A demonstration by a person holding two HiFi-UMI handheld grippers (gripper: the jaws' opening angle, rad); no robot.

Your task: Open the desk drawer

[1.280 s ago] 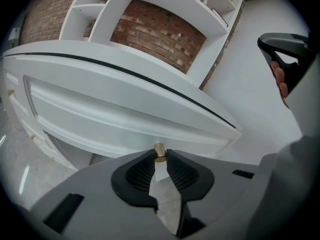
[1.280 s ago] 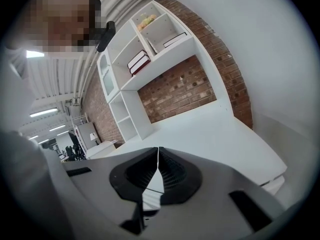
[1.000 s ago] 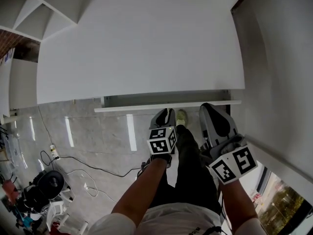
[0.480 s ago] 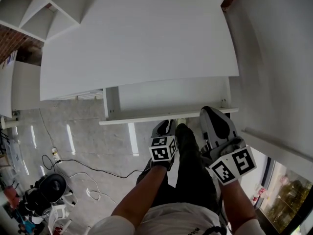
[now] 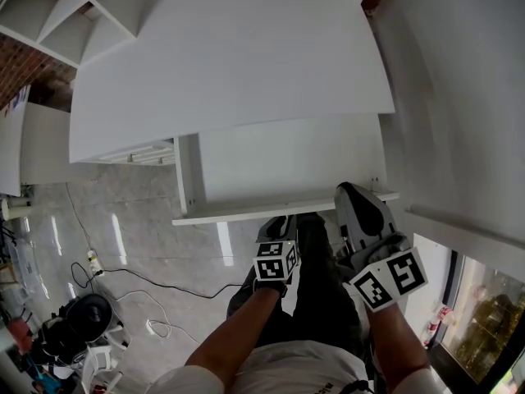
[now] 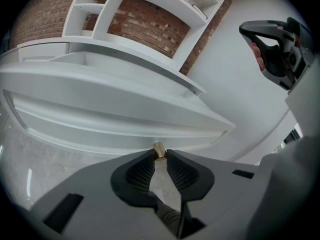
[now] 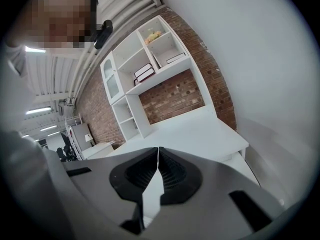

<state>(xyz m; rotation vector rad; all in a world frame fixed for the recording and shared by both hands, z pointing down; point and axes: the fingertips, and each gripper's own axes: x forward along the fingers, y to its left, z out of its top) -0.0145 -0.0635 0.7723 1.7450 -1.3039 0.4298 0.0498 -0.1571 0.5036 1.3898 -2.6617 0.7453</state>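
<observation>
The white desk [image 5: 230,56] fills the upper head view, and its drawer [image 5: 287,167] stands pulled well out, showing a bare white inside. My left gripper [image 5: 280,220] is at the middle of the drawer front [image 5: 246,213]. In the left gripper view my left gripper [image 6: 159,153] is shut on the small tan drawer knob [image 6: 159,149], pinched between its tips under the drawer front [image 6: 115,129]. My right gripper [image 5: 349,190] hovers just right of it by the drawer's right corner. It is shut on nothing [image 7: 158,149] and points level over the desk [image 7: 200,134].
A wall [image 5: 459,97] runs close along the desk's right side. White shelving [image 5: 49,15] stands at the back left, seen with books in the right gripper view [image 7: 150,69]. Cables and a black device [image 5: 78,318] lie on the marble floor at lower left. The person's legs are beneath the drawer.
The drawer has slid out from nearly closed to wide open as my left gripper drew back toward the person. The right gripper came back alongside it.
</observation>
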